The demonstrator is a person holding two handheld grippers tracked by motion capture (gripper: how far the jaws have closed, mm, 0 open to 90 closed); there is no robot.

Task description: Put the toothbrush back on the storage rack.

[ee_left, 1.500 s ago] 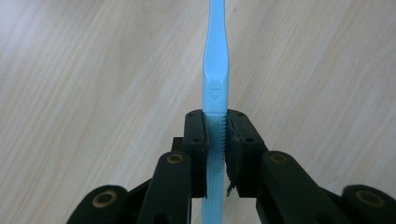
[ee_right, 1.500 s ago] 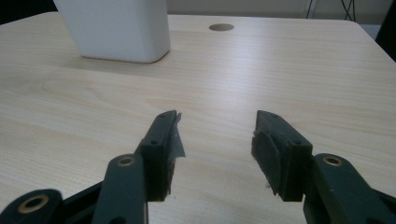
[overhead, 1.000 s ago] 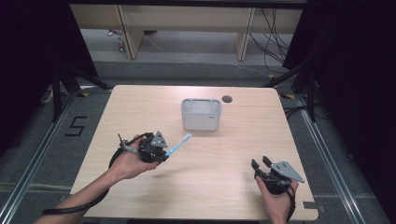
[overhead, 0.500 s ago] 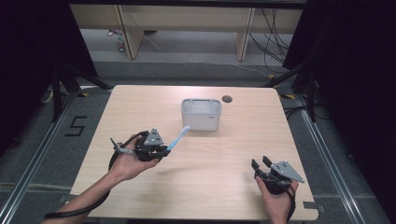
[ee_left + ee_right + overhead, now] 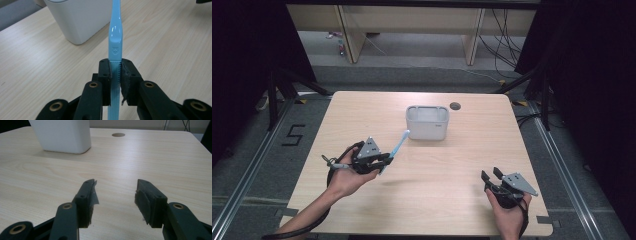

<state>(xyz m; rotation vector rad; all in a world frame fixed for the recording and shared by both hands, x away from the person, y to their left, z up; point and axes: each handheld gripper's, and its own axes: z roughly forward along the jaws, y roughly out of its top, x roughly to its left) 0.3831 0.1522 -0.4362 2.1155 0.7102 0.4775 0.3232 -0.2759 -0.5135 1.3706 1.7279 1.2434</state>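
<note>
Blue toothbrush pinched in left tongs, head just short of white bin; right tongs spread, well away from bin.

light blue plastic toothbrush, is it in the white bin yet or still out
Out. The light blue plastic toothbrush is clamped in the left gripper, its head just short of the white bin.

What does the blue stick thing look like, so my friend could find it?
Start at the wooden table and find the white bin near its far edge. Just in front of it, to the left, the left gripper is shut on a toothbrush pointing at the bin. It is long, thin and the only light blue thing there.
</note>
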